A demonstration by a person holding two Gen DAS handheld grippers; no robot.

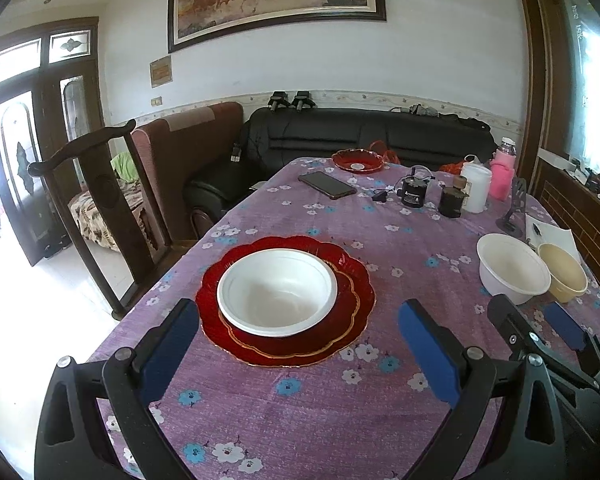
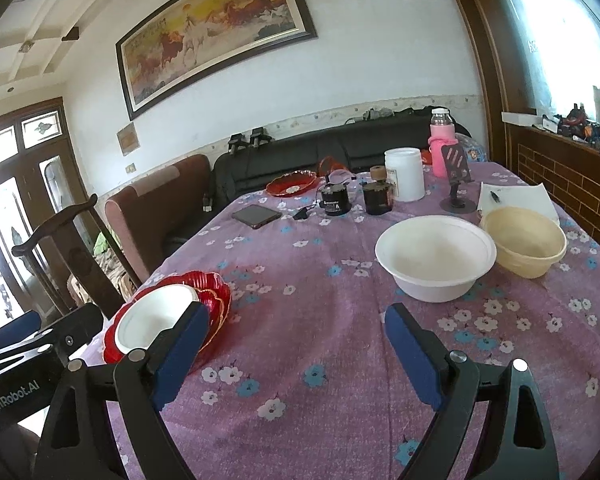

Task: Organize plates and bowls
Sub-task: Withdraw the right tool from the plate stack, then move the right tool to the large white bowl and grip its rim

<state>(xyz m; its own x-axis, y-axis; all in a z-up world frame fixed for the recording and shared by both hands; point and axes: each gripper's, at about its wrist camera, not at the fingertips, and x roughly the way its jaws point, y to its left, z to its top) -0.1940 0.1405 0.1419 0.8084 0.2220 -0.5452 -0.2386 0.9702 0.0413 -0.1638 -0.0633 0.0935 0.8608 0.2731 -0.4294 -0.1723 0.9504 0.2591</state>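
Biggest first: the red plates (image 1: 346,280), two stacked near the table's left edge, look like rigid, slick glass, so pinch the scalloped rim. The white bowl (image 1: 277,292) on them, plus the second white bowl (image 2: 435,256) and cream bowl (image 2: 524,246) by the right edge, seem light and thin; grab their rims gently. Your left gripper (image 1: 298,354) and right gripper (image 2: 296,354) are both spread wide, holding nothing.
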